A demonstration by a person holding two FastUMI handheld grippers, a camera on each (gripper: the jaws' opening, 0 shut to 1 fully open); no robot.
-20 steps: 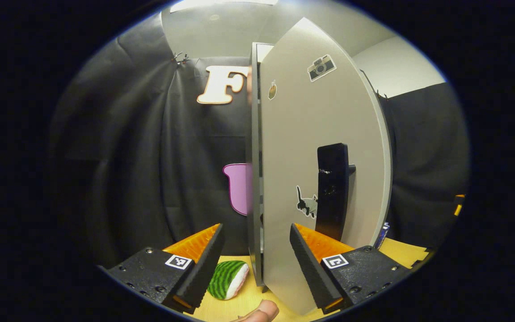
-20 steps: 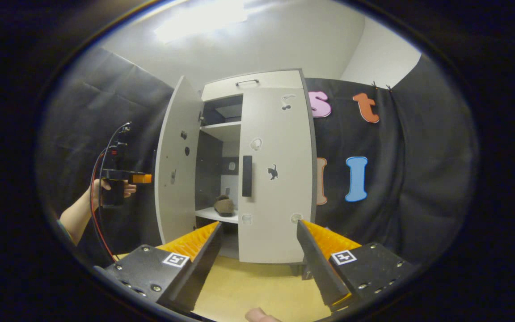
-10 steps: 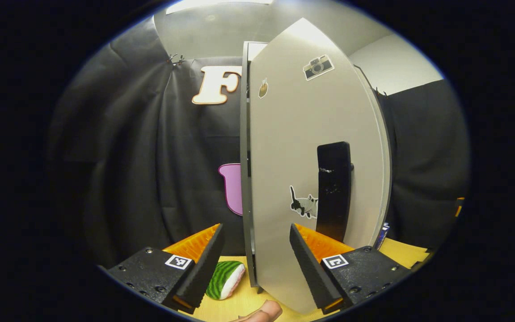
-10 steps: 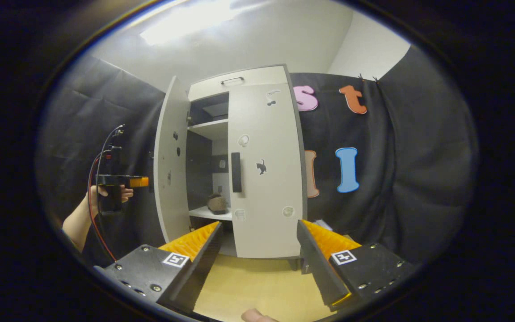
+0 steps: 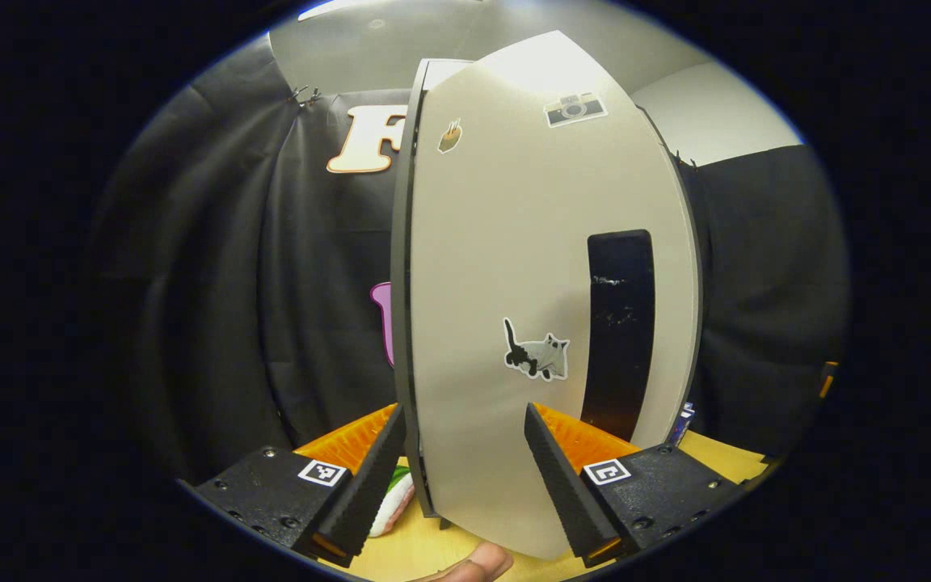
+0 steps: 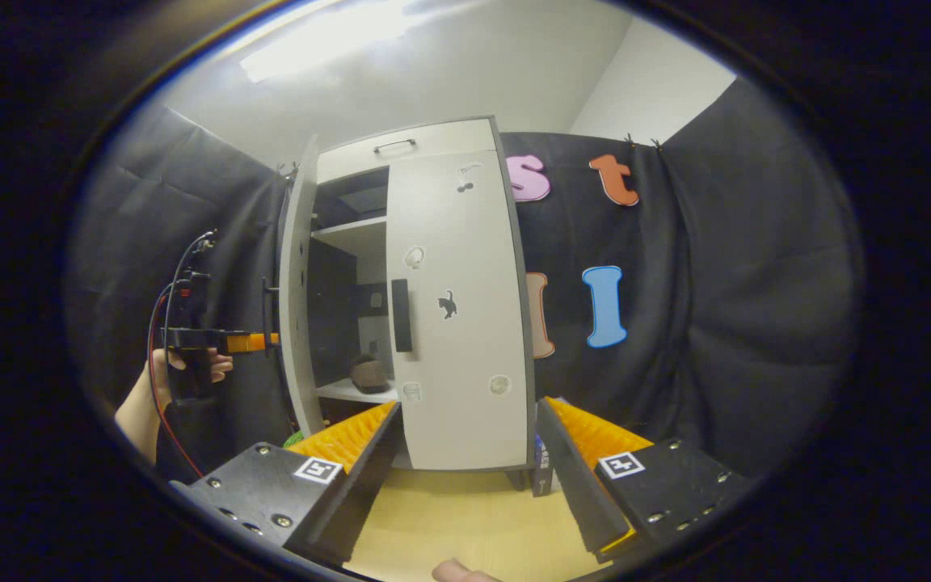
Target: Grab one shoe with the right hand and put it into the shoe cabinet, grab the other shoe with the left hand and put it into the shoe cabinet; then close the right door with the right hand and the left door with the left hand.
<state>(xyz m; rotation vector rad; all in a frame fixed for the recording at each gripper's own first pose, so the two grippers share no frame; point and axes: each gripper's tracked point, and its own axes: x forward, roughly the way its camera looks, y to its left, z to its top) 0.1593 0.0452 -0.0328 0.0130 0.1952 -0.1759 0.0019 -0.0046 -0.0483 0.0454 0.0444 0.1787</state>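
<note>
The shoe cabinet [image 6: 425,299] has 2 doors: right door [image 6: 457,315] closed, left door [image 5: 546,307] ajar. 1 shoe [image 6: 369,376] shows inside. Both grippers, left gripper [image 5: 459,465] and right gripper [image 6: 465,461], gape empty.

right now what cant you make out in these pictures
- Second shoe: the right gripper view shows one brown shoe on the cabinet shelf; the closed right door hides the rest of the shelf.
- Cabinet inside: in the left gripper view the left door blocks it.
- Contact: whether the left gripper touches the left door is too small to tell.
- Striped green object: cut off by the left gripper's jaws.
</note>
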